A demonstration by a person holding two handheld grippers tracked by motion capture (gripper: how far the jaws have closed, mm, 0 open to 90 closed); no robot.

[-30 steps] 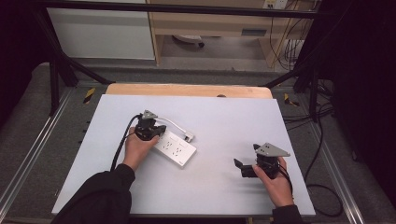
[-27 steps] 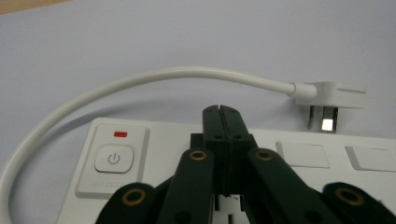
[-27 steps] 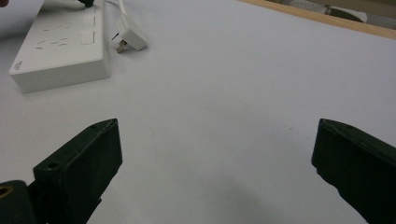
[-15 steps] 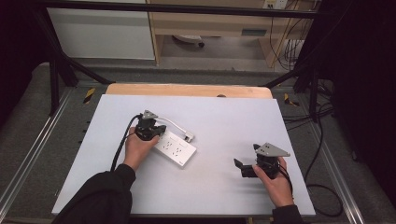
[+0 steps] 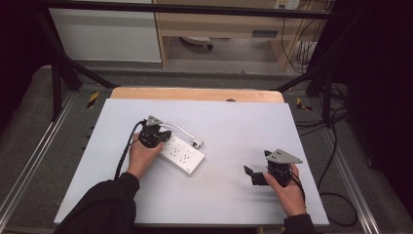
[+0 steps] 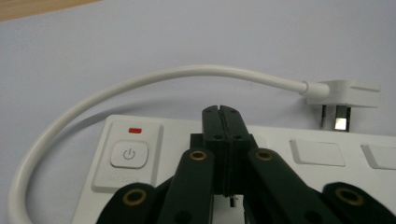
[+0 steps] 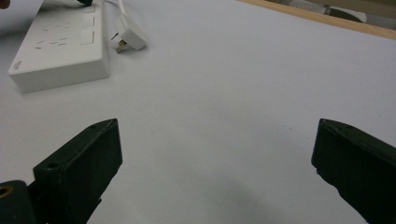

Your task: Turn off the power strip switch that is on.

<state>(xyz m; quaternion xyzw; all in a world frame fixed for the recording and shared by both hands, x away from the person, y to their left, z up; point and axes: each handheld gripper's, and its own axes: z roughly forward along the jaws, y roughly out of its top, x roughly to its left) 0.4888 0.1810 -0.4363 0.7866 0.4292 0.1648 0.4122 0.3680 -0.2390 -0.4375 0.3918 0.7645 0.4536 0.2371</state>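
Change: none seen across the earlier frames; both claws are held where they were.
Left claw (image 6: 222, 112): jaws pressed together, nothing gripped, tips over the strip (image 5: 182, 154), power button (image 6: 129, 154) just beside.
Right claw (image 7: 212, 158): spread wide, empty; strip well apart.
Plug (image 6: 348, 94): beyond left tips, unplugged.
Meaning: a pause, likely before the button is pressed.

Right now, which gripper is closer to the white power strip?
Left. The left gripper is shut right over the power strip, near its button end. The right gripper is open, well off to its right.

Power symbol on strip's button (image 6: 129, 154).
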